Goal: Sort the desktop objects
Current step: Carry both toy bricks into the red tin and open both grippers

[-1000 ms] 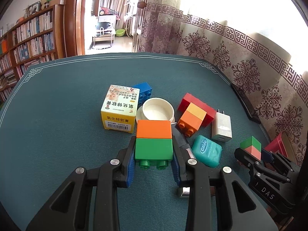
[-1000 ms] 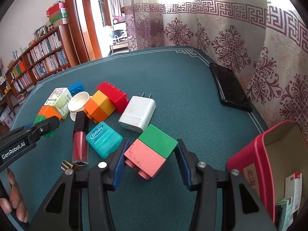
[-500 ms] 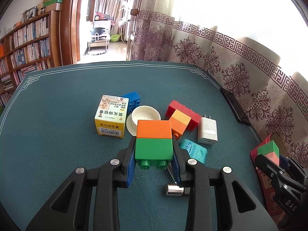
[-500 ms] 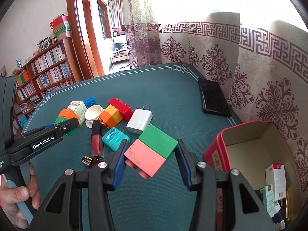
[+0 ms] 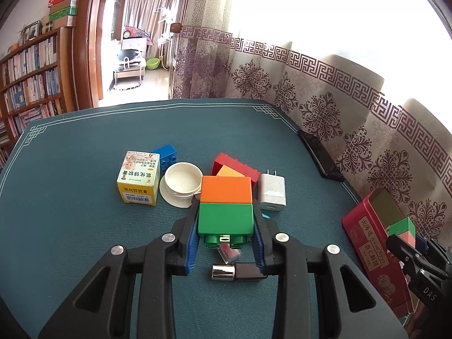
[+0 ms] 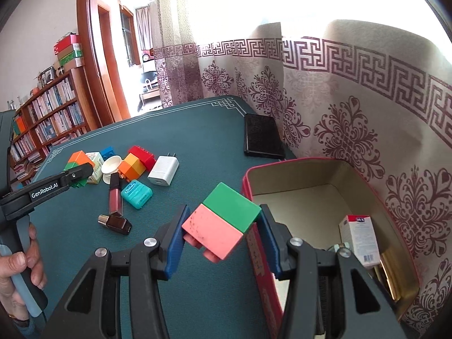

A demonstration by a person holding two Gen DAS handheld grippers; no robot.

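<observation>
Both claws were clamped on toy bricks. Left gripper (image 5: 226, 238), tilted downward over the dark green cloth-covered table (image 5: 84, 240), pinched a stacked orange-and-green plastic brick pair (image 5: 225, 206) between its blue pads, studs toward the camera. Right gripper (image 6: 221, 237), also angled down, squeezed a stacked green-and-pink plastic brick pair (image 6: 221, 224), rolled so the green half sat at one o'clock of the pink; it hung at the left rim of the open red rectangular tin box (image 6: 299, 189), which filled the right wrist view from two to five o'clock. In that view a person's hand (image 6: 19, 262) wrapped the left gripper's handle at eight o'clock.

Loose things lay together on the table, at twelve o'clock of the left claw: a yellow-and-white cardboard ointment box (image 5: 138, 182), a red plastic brick (image 5: 236, 165), a white round plastic lid (image 5: 182, 182), a white plug charger (image 5: 272, 189), a blue plastic brick (image 5: 165, 155). A black phone (image 6: 261, 137) lay at the table's far edge. A dark red lip-gloss tube (image 6: 114, 195) and a teal dental-floss case (image 6: 137, 193) lay side by side.
</observation>
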